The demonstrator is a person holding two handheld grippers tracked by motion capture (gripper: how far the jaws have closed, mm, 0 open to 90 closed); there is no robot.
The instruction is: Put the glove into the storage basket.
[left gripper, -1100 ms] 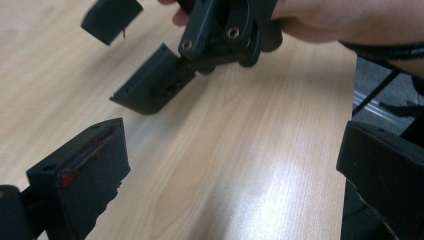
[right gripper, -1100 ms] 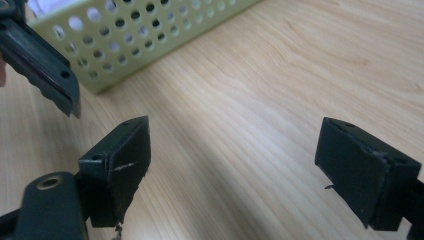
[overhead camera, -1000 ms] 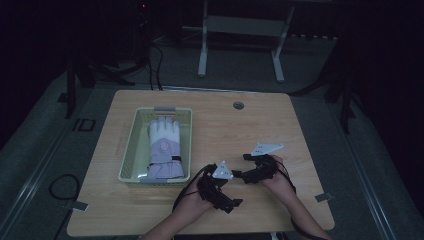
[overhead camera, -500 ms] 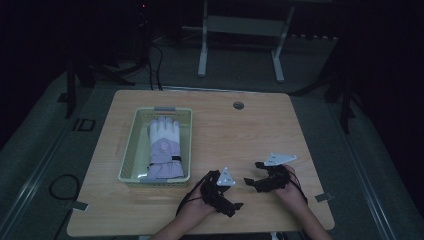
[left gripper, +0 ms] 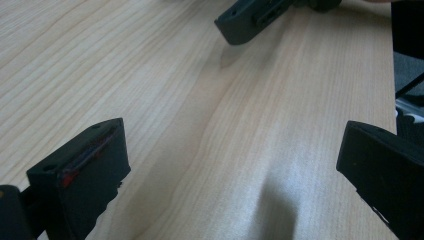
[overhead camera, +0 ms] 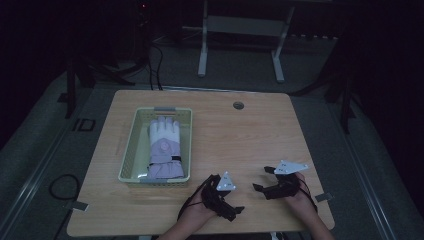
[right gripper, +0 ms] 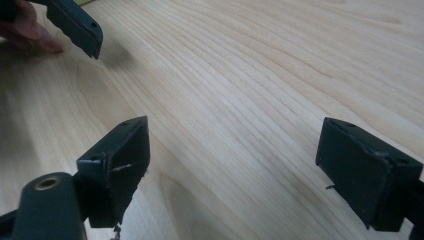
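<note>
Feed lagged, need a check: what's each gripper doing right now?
Left gripper: open, jaws wide apart, holding nothing.
Right gripper: open, holding nothing.

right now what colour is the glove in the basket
White fingers with a lilac palm and cuff; the glove shows best in the high view.

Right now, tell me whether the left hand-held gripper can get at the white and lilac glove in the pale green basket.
Probably yes: the left hand-held gripper is open, empty, and bare tabletop lies between it and the glove in the open-topped basket.
</note>
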